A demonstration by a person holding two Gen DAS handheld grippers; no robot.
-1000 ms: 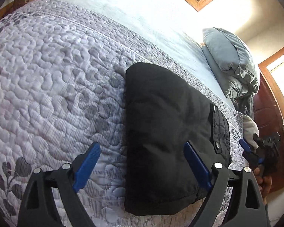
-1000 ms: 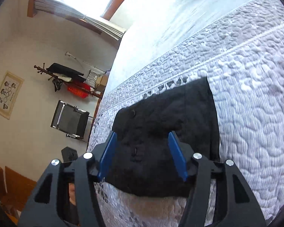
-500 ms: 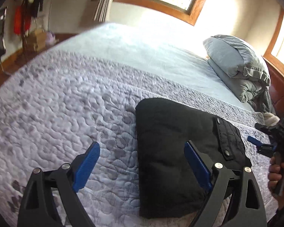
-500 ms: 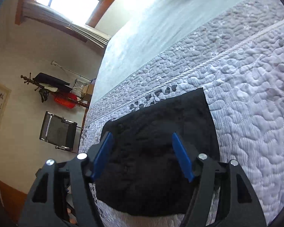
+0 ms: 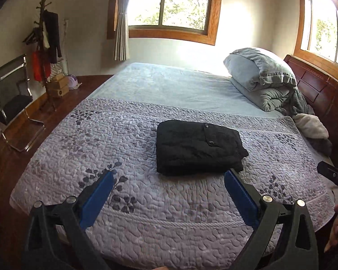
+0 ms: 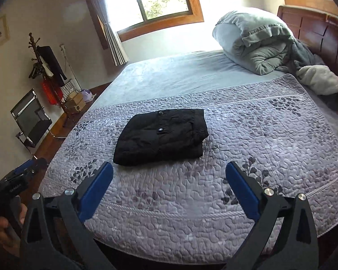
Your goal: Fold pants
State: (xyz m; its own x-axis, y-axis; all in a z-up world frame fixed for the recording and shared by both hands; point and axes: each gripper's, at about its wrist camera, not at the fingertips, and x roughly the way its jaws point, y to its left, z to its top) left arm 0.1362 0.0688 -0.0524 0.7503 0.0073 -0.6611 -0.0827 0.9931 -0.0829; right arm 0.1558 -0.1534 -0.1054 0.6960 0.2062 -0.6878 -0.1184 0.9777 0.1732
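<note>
Your left claw (image 5: 167,192) and right claw (image 6: 169,185) are both opening, nothing between them, clear of the folded pants (image 5: 197,147) on the bed (image 5: 169,222).

I see only a sliver of my right hand (image 5: 336,227) at the frame's edge; the coat rack (image 6: 48,67)'s hung items are too small to identify.

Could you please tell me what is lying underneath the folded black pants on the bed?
The black pants rest directly on the purple quilted bedspread. The patch of quilt beneath them is covered, so anything there cannot be seen.
</note>
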